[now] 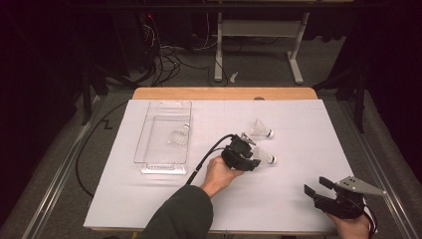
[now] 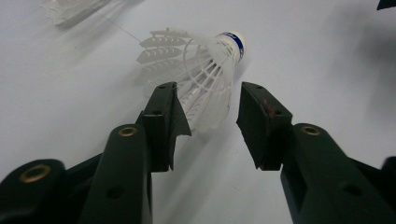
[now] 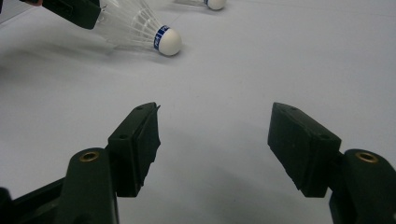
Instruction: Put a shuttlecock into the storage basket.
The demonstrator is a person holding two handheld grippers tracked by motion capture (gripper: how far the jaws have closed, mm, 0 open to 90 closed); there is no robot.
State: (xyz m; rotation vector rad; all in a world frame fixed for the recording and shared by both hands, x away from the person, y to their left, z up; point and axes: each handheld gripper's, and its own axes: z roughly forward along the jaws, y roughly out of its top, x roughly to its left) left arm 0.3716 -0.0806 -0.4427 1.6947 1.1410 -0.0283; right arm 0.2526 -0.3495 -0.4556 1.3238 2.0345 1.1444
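A white shuttlecock [image 1: 266,158] with a blue-banded cork lies on its side on the white table cover. In the left gripper view its feather skirt [image 2: 205,79] sits between the jaws of my left gripper [image 2: 208,100]. The left pad is at the feathers and a gap shows at the right pad, so the gripper is open. In the high view my left gripper [image 1: 256,160] is at the table's middle. My right gripper [image 1: 318,185] rests near the front right, open [image 3: 215,116], nothing between its jaws; the same shuttlecock [image 3: 140,28] lies ahead of it.
A second shuttlecock [image 1: 261,129] lies just beyond the first. A clear plastic tray [image 1: 149,164] stands at the left of the cover with a third shuttlecock [image 1: 179,135] inside. Cables and a desk frame are on the floor beyond the table.
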